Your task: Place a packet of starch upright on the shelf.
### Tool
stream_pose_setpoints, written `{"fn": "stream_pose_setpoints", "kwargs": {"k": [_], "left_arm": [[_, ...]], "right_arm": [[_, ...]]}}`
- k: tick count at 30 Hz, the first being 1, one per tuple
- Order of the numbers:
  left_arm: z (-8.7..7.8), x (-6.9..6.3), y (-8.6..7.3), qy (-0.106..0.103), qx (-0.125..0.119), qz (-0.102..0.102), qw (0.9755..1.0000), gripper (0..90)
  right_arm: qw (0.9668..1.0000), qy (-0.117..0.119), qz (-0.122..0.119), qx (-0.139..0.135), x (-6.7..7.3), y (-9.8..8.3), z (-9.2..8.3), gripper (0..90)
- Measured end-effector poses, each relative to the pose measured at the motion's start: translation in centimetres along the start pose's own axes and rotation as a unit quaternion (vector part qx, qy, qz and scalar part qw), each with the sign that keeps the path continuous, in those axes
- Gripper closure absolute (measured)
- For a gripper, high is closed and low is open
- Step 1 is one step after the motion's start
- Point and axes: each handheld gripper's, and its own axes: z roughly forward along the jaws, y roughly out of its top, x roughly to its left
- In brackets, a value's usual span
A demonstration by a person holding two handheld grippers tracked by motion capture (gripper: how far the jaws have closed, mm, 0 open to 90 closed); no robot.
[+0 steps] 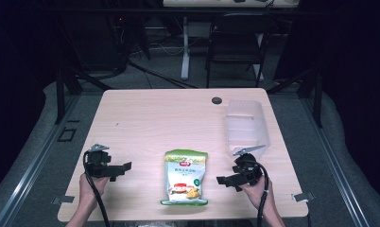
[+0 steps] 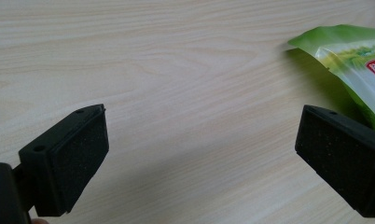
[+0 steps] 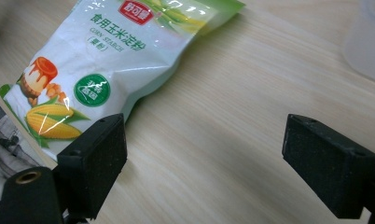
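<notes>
starch bag [image 1: 186, 177] flat on worktop [image 1: 155, 118], front middle, long axis running toward-away | left gripper [image 1: 124, 168] and right gripper [image 1: 222, 180] flank it, both jaws wide open, holding nothing | right looks a bit nearer, clear bin [image 1: 246, 124] behind it

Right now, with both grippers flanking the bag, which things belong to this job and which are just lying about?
In the job:
- green and white corn starch pouch, lying flat between the grippers
- left gripper, open
- right gripper, open

Probably lying about:
- clear frosted plastic bin, far right
- small black round cap in the wooden tabletop
</notes>
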Motion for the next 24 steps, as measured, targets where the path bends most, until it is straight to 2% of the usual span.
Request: {"fn": "stream_pose_setpoints", "kwargs": {"k": [4,6,9,11,13,14,16,17,19,20,24], "left_arm": [[-0.3,-0.2,0.0,-0.001,-0.006,0.005,1.0000,2.5],[-0.2,-0.4,0.0,-0.001,-0.004,0.005,1.0000,2.5],[0.0,-0.5,0.0,-0.002,-0.001,0.011,0.9999,3.3],[0.0,-0.6,0.0,-0.002,0.002,0.012,0.9999,3.4],[-0.1,-0.5,0.0,-0.001,-0.001,0.012,0.9999,3.9],[-0.1,-0.5,0.0,-0.001,-0.001,0.011,0.9999,3.9],[-0.1,-0.5,0.0,0.002,-0.004,0.015,0.9999,3.4],[-0.1,-0.5,0.0,0.002,-0.003,0.019,0.9998,2.5],[-0.1,-0.5,0.0,0.001,-0.003,0.022,0.9998,0.9],[-0.1,-0.5,0.0,0.000,-0.002,0.023,0.9997,0.6],[0.0,-0.3,-0.1,-0.005,0.002,0.023,0.9997,0.3]], "right_arm": [[0.9998,-0.002,-0.017,0.009,0.8,1.1,1.1,13.7],[0.9998,0.018,-0.011,0.006,0.8,1.6,1.5,15.3],[0.9995,0.031,-0.009,0.005,0.9,2.5,2.3,17.7],[0.9995,0.029,-0.007,0.005,0.9,2.7,2.5,18.5],[0.9993,0.033,-0.010,0.016,1.4,3.6,3.6,19.0],[0.9992,0.036,-0.009,0.012,1.5,3.7,3.9,19.0],[0.9990,0.044,0.001,0.012,1.6,4.1,4.8,19.0],[0.9988,0.040,-0.004,0.026,1.6,4.4,5.3,19.0],[0.9985,0.040,-0.002,0.036,1.4,4.6,6.2,19.1],[0.9982,0.049,0.003,0.034,1.3,4.7,6.6,19.6],[0.9981,0.046,0.007,0.040,1.3,5.1,7.9,22.7]]}}
